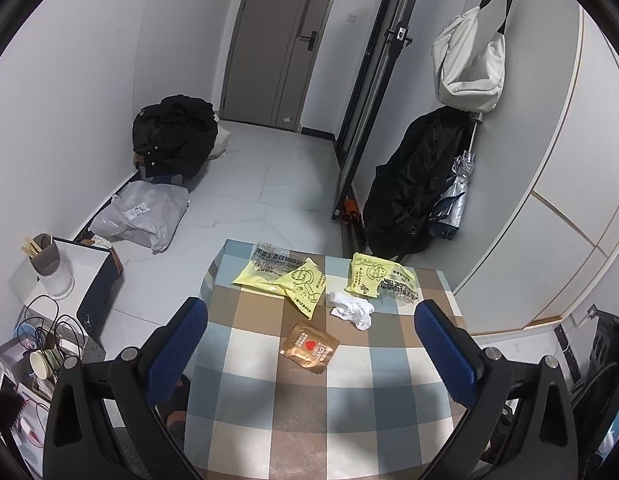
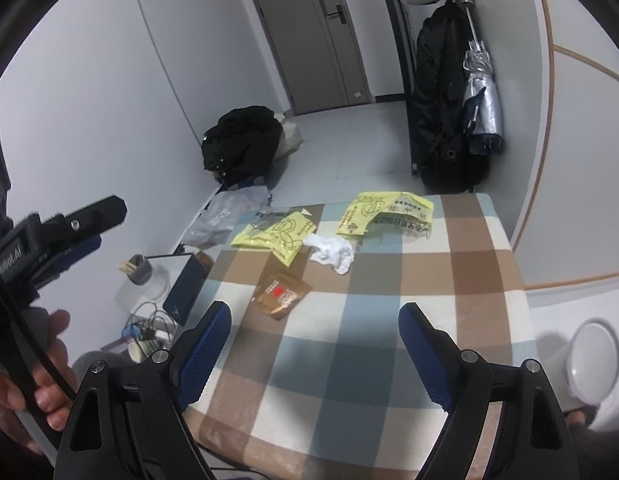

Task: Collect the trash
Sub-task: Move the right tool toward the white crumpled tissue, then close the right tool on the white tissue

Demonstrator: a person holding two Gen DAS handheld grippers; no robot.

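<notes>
Both tools hang wide open and hold nothing: the left tool [image 1: 309,344] and the right tool [image 2: 315,344], low in each frame above the checked worktop [image 1: 349,408]. At mid-frame lie the brown packet [image 1: 309,347], crumpled tissue [image 1: 351,308] and two yellow wrappers [image 1: 285,280] [image 1: 373,278], all untouched.

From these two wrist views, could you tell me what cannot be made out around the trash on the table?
- Left yellow wrapper: another yellow wrapper overlaps it; the covered part is hidden in both views.
- Brown sachet: print blurred in the right wrist view.
- White round object: cut off by the right wrist view's edge; unclear what it is.
- Table: near edge hidden behind the left gripper.
</notes>
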